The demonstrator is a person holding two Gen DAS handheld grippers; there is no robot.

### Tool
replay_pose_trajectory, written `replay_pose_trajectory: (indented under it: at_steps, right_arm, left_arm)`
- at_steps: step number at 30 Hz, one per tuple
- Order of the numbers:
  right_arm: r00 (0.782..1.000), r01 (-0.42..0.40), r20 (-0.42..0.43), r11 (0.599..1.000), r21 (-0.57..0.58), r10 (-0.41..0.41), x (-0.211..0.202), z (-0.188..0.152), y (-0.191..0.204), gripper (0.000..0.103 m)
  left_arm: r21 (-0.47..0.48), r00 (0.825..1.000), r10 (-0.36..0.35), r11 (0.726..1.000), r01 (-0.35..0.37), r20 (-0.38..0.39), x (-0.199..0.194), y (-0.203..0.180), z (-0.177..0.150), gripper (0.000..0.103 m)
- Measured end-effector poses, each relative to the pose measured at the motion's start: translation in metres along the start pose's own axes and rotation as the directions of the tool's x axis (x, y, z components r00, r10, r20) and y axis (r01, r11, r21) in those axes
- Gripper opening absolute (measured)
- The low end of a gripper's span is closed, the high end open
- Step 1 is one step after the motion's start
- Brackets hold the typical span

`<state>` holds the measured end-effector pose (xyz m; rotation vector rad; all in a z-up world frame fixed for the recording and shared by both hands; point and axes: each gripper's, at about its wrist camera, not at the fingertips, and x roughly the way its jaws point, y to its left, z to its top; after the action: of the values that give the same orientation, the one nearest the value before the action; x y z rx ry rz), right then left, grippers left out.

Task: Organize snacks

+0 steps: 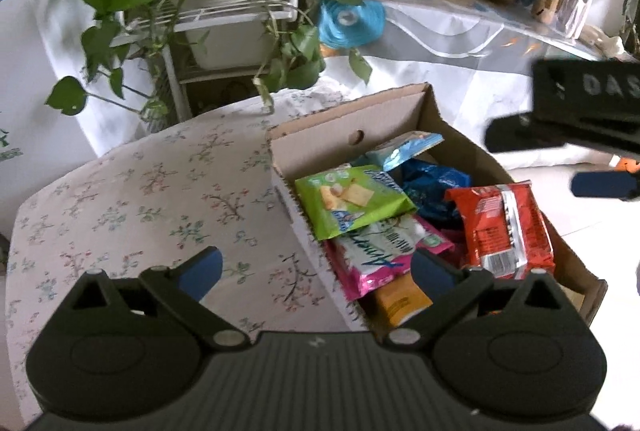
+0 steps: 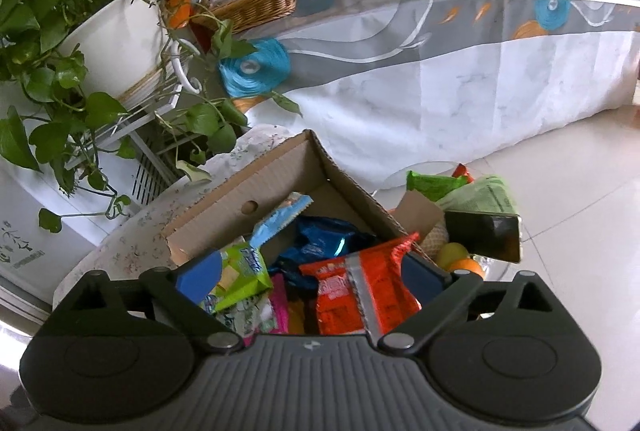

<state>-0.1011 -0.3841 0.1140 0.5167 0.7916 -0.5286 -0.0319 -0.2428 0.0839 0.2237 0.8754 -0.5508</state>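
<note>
In the left wrist view, your left gripper (image 1: 316, 271) stands spread wide with nothing between its blue pads, hanging above the near left wall of the cardboard box (image 1: 320, 135). The box sits at about one o'clock from the camera, on a floral cloth (image 1: 140, 199) that runs out toward nine o'clock. Inside it, the green packet (image 1: 352, 199) lies on top at the left, a pink-and-white packet (image 1: 384, 255) under it, and the red packet (image 1: 504, 227) leans at three o'clock. A dark blue bag (image 1: 432, 187) and a light blue packet (image 1: 408, 147) sit toward twelve. They are heaped loosely, which suggests they were dropped in rather than lined up. Your right gripper (image 1: 580, 135) shows at two o'clock, blurred.

In the right wrist view, your right gripper (image 2: 312, 277) is also spread wide and empty, directly above the red packet (image 2: 360, 291), which lies flat and free in the box (image 2: 280, 171). The green packet (image 2: 240, 279) is at ten o'clock beside the left pad. More packets (image 2: 436, 181) and fruit (image 2: 460, 259) wait outside the box at two o'clock, so sorting looks unfinished.

Around you are a pale tiled floor (image 2: 560, 211), a draped table (image 2: 440, 91) at twelve, a wicker basket (image 2: 256, 3) and leafy potted plants (image 2: 60, 31) at ten.
</note>
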Motion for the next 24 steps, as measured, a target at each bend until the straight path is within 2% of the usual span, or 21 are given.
replay_pose_trajectory:
  at_steps: [9, 13, 15, 20, 22, 24]
  right_arm:
    - [0.999, 0.047, -0.015, 0.998, -0.031, -0.047, -0.014, -0.022, -0.008, 0.102]
    - [0.997, 0.075, -0.035, 0.997, -0.029, -0.076, -0.017, -0.033, -0.017, 0.102]
    - [0.995, 0.090, -0.042, 0.995, -0.032, -0.091, -0.018, -0.037, -0.019, 0.102]
    - [0.989, 0.131, -0.054, 0.988, -0.077, -0.136, -0.015, -0.043, -0.015, 0.103]
    - [0.987, 0.144, -0.055, 0.985, -0.094, -0.149, -0.013, -0.044, -0.012, 0.103]
    - [0.985, 0.149, -0.065, 0.983, -0.111, -0.157, -0.010, -0.044, -0.008, 0.103]
  left_arm:
    - [-0.037, 0.999, 0.018, 0.999, -0.020, -0.041, -0.026, 0.018, -0.002, 0.102]
    - [-0.013, 1.000, 0.005, 1.000, -0.005, -0.025, -0.037, 0.018, 0.002, 0.102]
    - [0.001, 1.000, 0.024, 1.000, -0.024, -0.011, -0.040, 0.018, 0.005, 0.102]
    - [0.020, 0.997, 0.064, 0.998, -0.064, -0.038, -0.029, 0.020, 0.007, 0.102]
    - [-0.012, 0.993, 0.111, 0.994, -0.112, -0.046, -0.021, 0.022, 0.008, 0.102]
    - [-0.062, 0.990, 0.116, 0.991, -0.120, -0.075, -0.014, 0.027, 0.011, 0.102]
